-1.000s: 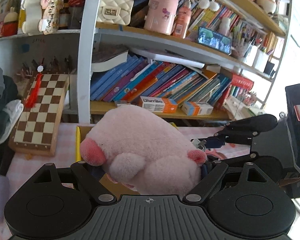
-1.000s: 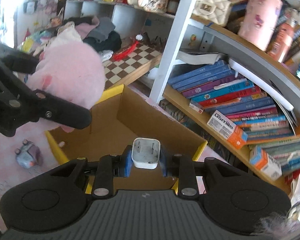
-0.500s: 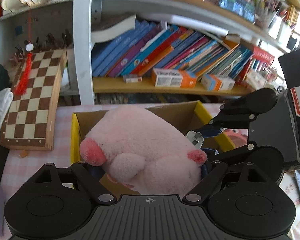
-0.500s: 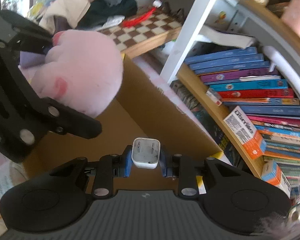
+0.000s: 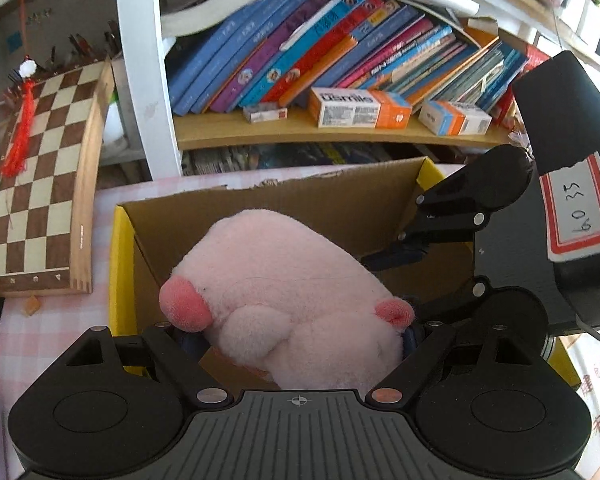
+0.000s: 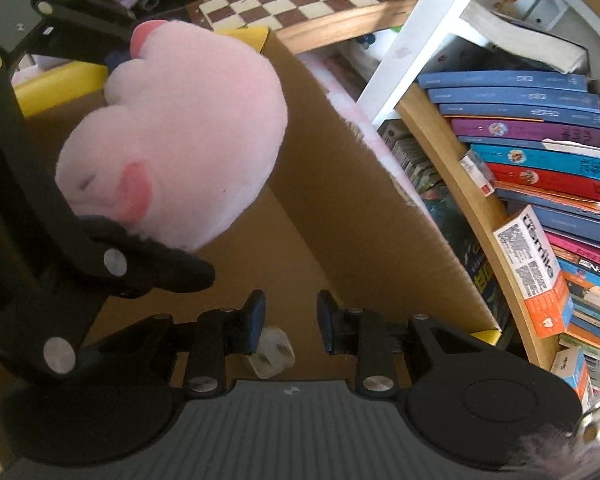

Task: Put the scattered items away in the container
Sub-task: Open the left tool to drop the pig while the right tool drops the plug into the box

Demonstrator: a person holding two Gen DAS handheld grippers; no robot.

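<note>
Two-sided grip on plush [image 5: 284,280] by left gripper [image 5: 300,338]: jaws wide, pads pressing into both flanks. Held just above open box [image 5: 339,200], over its left and near part, tool pointing steeply down. Right gripper [image 6: 290,320] over box as well, right of plush and near it. Jaws a little apart, gripping nothing, only box floor between pads. Charger [image 6: 272,350] blurred, loose, low in box just under left finger; cannot tell whether lying or falling. Beyond box, bookshelf [image 5: 339,136]; far left, chessboard [image 5: 40,184].
</note>
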